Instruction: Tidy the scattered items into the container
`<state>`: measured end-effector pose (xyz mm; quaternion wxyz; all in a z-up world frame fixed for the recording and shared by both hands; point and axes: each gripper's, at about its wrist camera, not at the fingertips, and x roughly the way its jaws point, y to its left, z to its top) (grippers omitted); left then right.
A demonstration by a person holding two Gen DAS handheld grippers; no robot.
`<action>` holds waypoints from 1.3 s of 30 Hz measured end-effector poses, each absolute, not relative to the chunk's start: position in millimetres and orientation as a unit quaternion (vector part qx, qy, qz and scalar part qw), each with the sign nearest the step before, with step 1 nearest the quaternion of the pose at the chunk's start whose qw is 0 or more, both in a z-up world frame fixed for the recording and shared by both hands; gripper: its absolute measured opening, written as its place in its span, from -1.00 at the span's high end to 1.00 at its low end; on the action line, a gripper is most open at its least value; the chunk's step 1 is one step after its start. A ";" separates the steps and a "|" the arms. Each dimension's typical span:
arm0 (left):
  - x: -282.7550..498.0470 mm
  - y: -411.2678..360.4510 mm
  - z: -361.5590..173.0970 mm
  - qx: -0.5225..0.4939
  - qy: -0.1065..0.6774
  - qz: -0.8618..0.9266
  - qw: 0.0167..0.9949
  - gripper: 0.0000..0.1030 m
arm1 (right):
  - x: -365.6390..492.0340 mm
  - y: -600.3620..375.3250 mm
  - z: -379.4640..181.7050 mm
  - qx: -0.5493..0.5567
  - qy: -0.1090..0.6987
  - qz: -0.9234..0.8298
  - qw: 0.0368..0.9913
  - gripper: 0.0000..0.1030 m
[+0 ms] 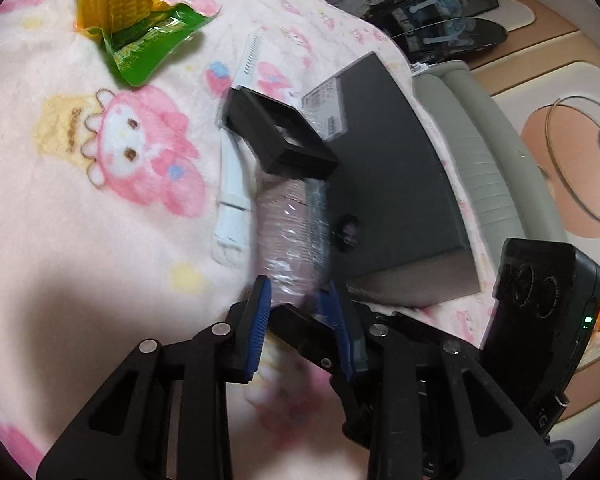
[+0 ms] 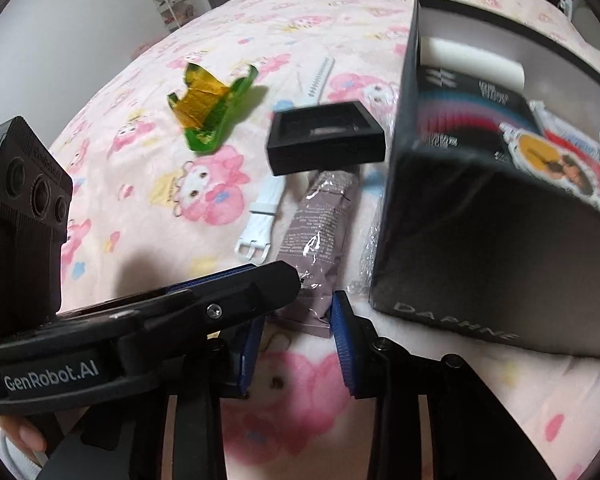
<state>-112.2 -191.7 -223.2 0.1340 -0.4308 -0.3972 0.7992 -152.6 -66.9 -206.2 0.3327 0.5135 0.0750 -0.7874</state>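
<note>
A mauve stick packet lies on the pink blanket, its near end between my right gripper's blue pads. The right pad touches its corner. The left pad's tip is hidden behind a finger of my left gripper, which reaches the packet's edge. In the left wrist view my left gripper has both pads against the packet, with a black finger of the right one crossing between them. The open black box stands just right of the packet and holds several items. A white watch strap, a small black tray and a green-yellow wrapper lie loose.
Crumpled clear film sits against the box's near left corner. The bed's grey edge and a floor mat lie beyond the box. The right gripper's camera housing is close at the right. A fingertip shows at bottom left.
</note>
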 end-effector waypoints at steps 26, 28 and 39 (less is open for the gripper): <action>-130.9 -194.9 -248.9 -0.437 -0.416 0.789 0.114 0.37 | -162.6 -61.1 -219.3 0.530 0.002 -0.788 0.314 0.47; -129.9 -192.7 -246.8 -0.438 -0.413 0.791 0.111 0.38 | -160.3 -62.2 -219.7 0.526 0.005 -0.788 0.319 0.43; -99.0 -156.1 -224.7 -0.459 -0.361 0.801 0.129 0.36 | -133.2 -30.6 -209.8 0.545 -0.021 -0.769 0.334 0.43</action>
